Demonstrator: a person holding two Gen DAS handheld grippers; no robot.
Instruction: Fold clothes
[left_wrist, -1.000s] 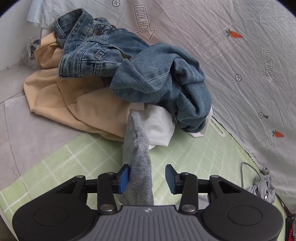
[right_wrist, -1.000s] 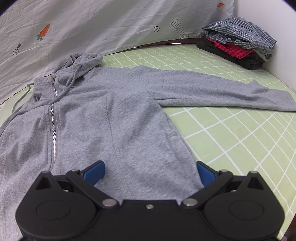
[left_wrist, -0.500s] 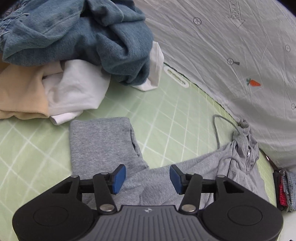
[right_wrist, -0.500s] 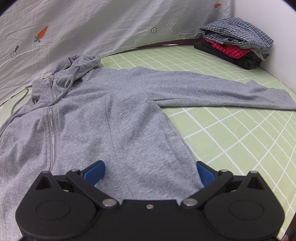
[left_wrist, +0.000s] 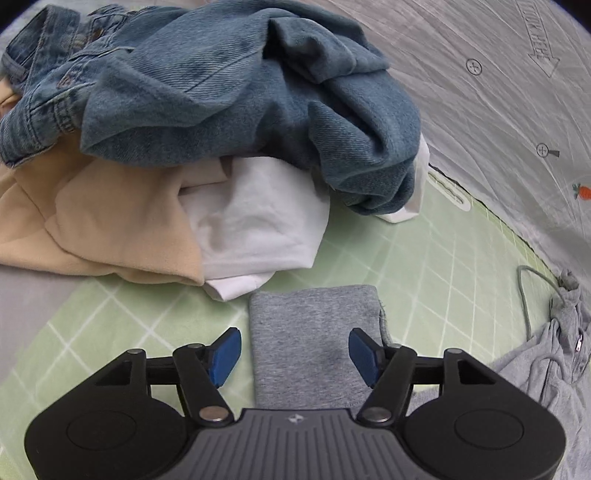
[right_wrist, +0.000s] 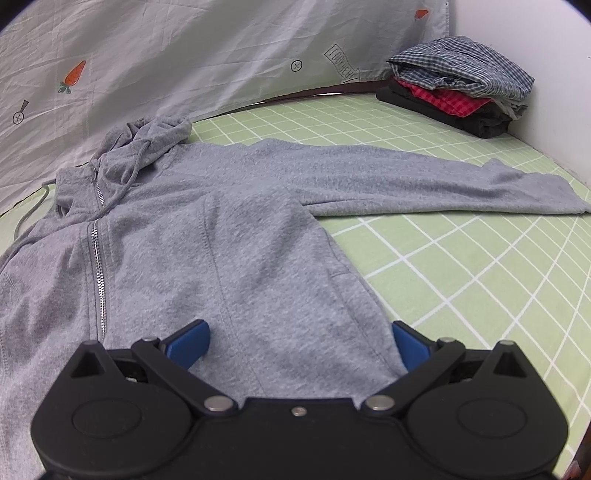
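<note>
A grey zip hoodie (right_wrist: 236, 236) lies spread flat on the green checked mat (right_wrist: 480, 280), hood toward the back, one sleeve (right_wrist: 424, 184) stretched out to the right. In the left wrist view its other sleeve (left_wrist: 314, 332) lies flat on the mat. My left gripper (left_wrist: 295, 354) hovers over that cuff, its jaws opening, the sleeve lying between them with the pads off it. My right gripper (right_wrist: 299, 343) stands wide open over the hoodie's lower body, the pads not pressing on cloth.
A heap of blue jeans (left_wrist: 221, 81), a beige garment (left_wrist: 92, 221) and a white garment (left_wrist: 255, 229) lies just beyond the left sleeve. A stack of folded clothes (right_wrist: 461, 81) sits at the back right corner by the wall. A printed grey sheet (right_wrist: 184, 48) borders the mat.
My left gripper has let go of the sleeve, which hung upright between its jaws and now lies flat on the mat. Its jaws have spread wider. The right gripper has stayed put.
</note>
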